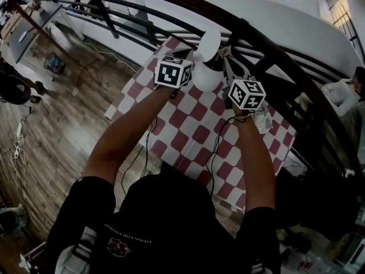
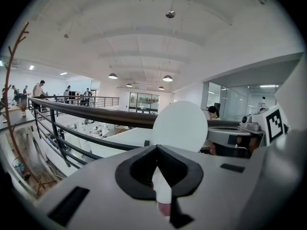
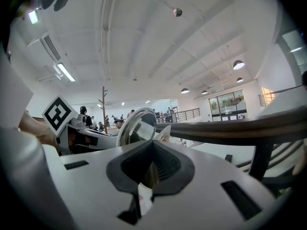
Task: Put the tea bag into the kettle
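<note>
A white kettle [image 1: 205,77] stands on the red-and-white checked table [image 1: 194,133]. Its round lid [image 1: 209,42] is tipped up. The lid's white outside [image 2: 180,126] faces my left gripper [image 2: 160,176], whose jaws are shut on a white strip running down from the lid. In the head view the left gripper [image 1: 185,70] is at the kettle's left and the right gripper [image 1: 232,76] at its right. The lid's shiny inside [image 3: 136,126] faces my right gripper [image 3: 146,176], which is shut on the tea bag's paper [image 3: 140,198]. The kettle's mouth is hidden.
A dark curved railing [image 1: 274,44] runs just behind the table, with a drop to a lower floor beyond. A crumpled white thing [image 1: 263,119] lies by my right wrist. Black cables [image 1: 214,153] hang from both grippers. A seated person [image 1: 345,93] is at far right.
</note>
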Demonstrator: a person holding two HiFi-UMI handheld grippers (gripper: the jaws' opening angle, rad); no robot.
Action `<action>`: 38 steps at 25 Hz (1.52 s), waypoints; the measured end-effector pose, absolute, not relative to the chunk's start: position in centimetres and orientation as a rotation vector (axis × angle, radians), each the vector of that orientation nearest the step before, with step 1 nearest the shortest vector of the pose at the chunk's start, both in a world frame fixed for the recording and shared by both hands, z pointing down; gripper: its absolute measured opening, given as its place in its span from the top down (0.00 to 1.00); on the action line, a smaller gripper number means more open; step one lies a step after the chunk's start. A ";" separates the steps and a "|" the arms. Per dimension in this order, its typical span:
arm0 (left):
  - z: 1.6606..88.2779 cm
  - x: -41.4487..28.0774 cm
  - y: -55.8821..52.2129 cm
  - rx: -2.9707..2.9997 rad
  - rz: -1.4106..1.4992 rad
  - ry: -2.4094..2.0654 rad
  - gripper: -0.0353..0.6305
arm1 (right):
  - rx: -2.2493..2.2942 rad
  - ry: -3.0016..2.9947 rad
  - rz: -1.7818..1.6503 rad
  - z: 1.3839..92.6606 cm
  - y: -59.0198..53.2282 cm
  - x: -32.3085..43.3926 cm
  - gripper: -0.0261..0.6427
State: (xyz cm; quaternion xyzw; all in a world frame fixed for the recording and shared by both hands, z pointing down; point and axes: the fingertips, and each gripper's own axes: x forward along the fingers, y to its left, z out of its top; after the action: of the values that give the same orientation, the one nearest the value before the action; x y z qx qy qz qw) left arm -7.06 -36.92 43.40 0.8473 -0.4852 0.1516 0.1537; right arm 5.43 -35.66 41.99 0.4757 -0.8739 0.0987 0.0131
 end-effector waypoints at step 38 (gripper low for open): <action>44.4 -9.4 -35.6 2.383 0.442 -1.438 0.95 | 1.436 -2.706 -0.058 36.3 -34.8 0.2 0.94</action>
State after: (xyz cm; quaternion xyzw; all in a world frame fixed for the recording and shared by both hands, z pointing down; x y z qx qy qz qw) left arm -9.42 -35.61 44.35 0.8345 -0.5037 0.1547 0.1610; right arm 0.25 -34.79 36.28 0.4684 -0.8824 -0.0189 0.0387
